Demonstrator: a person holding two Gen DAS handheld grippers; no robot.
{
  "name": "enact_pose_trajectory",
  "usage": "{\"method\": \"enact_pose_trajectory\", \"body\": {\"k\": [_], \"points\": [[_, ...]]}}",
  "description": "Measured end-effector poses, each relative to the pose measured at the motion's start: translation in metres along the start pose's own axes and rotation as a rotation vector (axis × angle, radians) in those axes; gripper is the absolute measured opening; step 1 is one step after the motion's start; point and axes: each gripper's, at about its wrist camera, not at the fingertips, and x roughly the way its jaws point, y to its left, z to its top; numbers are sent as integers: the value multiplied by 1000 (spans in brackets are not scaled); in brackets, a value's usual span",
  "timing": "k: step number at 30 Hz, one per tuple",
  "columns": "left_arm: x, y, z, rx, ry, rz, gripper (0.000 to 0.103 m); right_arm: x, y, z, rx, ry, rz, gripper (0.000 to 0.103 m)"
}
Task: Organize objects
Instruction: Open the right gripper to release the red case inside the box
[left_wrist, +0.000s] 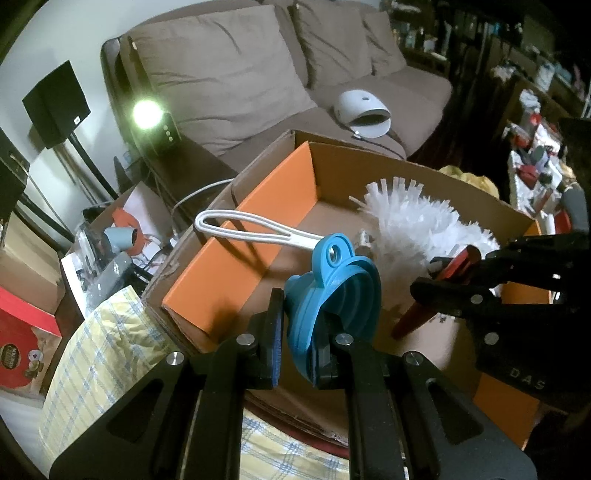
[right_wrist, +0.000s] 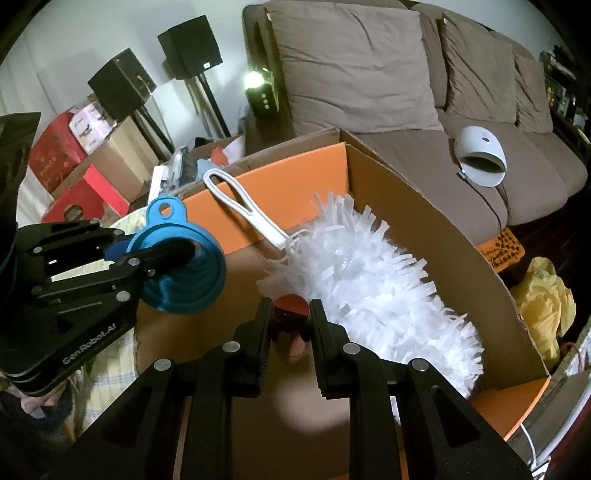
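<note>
So the blue funnel (left_wrist: 334, 291) is pinched at its rim by the left gripper (left_wrist: 301, 345), hanging over the near-left part of the cardboard box (left_wrist: 369, 162), just above the orange inner wall at roughly 9 o'clock in the left wrist view. Over at 3 o'clock, the right gripper (right_wrist: 288, 325) is clamped on a dark red cylinder thing (right_wrist: 291, 310) (bottle or tube, can't really tell), also held over the box floor. Already inside: a white fluffy duster (right_wrist: 373, 280) filling the far-right side, its looped handle (right_wrist: 236, 199) pointing toward 11 o'clock against the orange wall. Looks like we're mid "drop stuff in the box" step, both items carried, neither set down yet. Next move, I'd guess: lower each into the bare cardboard patch near the front, then spread the jaws, keeping the funnel clear of the duster handle. Brown sofa (right_wrist: 369, 74) sits behind it all.
</note>
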Motion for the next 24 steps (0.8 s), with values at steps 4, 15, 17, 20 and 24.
{"method": "enact_pose_trajectory", "body": {"k": [4, 15, 17, 20, 24], "points": [[0, 2, 0, -10, -2, -17, 11, -3, -1, 0, 6, -14, -9, 19], [2, 8, 1, -16, 17, -49, 11, -1, -3, 0, 13, -7, -19, 19], [2, 9, 1, -18, 16, -46, 11, -2, -2, 0, 14, -16, -16, 19], [2, 10, 2, -18, 18, -46, 11, -2, -2, -1, 12, -17, -15, 19], [3, 11, 1, -14, 23, -45, 11, 1, -4, 0, 16, -4, -20, 19]]}}
